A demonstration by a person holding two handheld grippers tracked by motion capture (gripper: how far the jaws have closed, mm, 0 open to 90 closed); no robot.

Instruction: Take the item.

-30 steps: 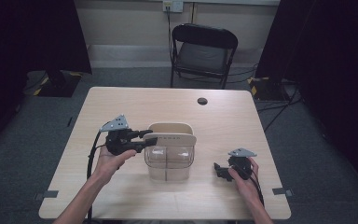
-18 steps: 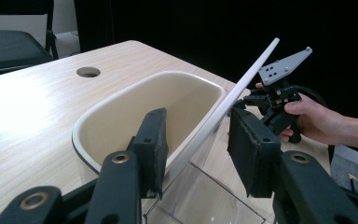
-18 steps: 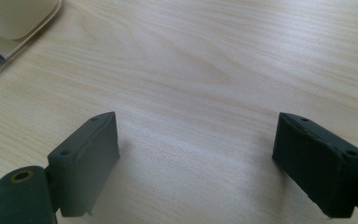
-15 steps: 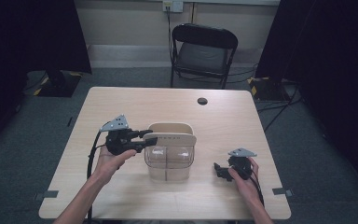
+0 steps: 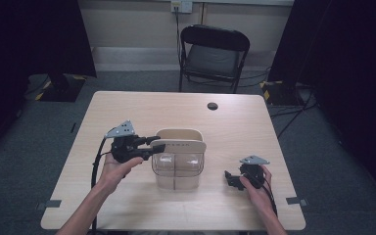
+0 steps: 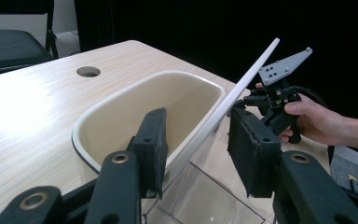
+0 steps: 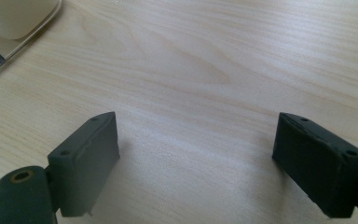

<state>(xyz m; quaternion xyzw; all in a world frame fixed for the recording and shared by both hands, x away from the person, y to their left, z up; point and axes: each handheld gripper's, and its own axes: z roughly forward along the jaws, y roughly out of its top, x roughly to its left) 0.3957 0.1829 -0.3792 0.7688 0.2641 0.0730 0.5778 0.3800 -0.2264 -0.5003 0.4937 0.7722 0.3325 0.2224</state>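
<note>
A clear plastic container [image 5: 177, 169] stands in the middle of the table. Its cream lid [image 5: 178, 145] is tilted up over it, hollow side toward the far edge. My left gripper [image 5: 157, 145] reaches in from the left and is shut on the lid's left end. In the left gripper view the lid's [image 6: 158, 102] thin rim runs between the jaws of the left gripper [image 6: 200, 144], above the container's wall [image 6: 205, 196]. My right gripper [image 5: 231, 178] rests on the table to the container's right. It is open, with bare wood between the jaws [image 7: 196, 154].
The wooden table [image 5: 254, 127] has a round cable hole [image 5: 212, 105] near its far edge. A black folding chair [image 5: 214, 51] stands behind the table. Dark curtains hang at both sides of the room.
</note>
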